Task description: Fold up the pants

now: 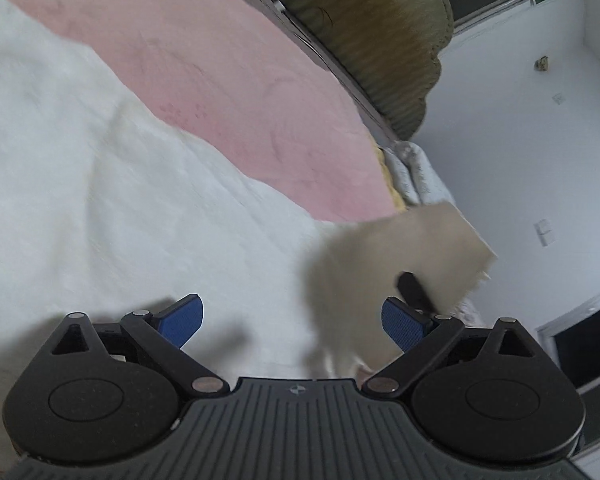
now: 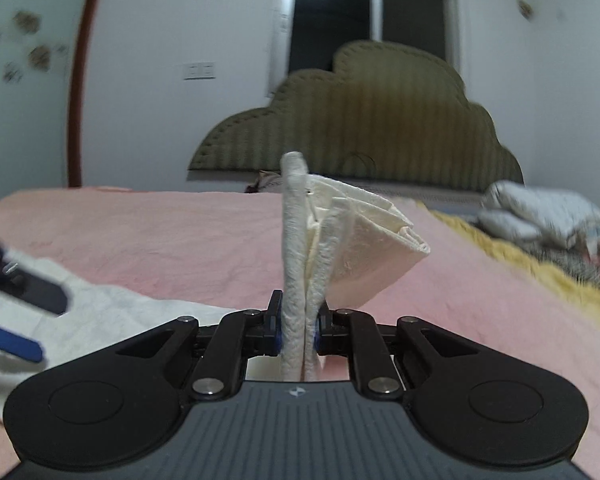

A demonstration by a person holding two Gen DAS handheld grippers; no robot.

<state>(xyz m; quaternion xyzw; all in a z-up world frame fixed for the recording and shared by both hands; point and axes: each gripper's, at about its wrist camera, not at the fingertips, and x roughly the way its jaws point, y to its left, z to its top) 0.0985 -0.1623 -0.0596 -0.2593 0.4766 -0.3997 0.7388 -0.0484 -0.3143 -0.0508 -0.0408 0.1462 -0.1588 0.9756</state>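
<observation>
The right hand-held gripper (image 2: 299,330) is clamped on a bunched edge of the pants (image 2: 300,264), the white cloth standing up between its fingers with a folded flap fanning out to the right. The left hand-held gripper (image 1: 292,322) has its fingers wide apart and holds nothing; in its own view a blurred lifted corner of cloth, with a dark finger of the right gripper on it, hangs just beyond its right pad (image 1: 404,322). The rest of the pants lies flat on the bed (image 2: 180,240), spread white over the pink sheet toward the left, where the left gripper shows at the edge of the right view. Behind stand a headboard (image 2: 380,120) and a heap of bedding (image 2: 540,212) on the right.

By the look of it, a fold is under way: one end is raised by the right gripper and wants carrying over the flat part. The next move likely calls for the left gripper to close on a matching corner or pin the cloth, so the lifted edge lands square. The blur suggests motion, so alignment is the risk.
</observation>
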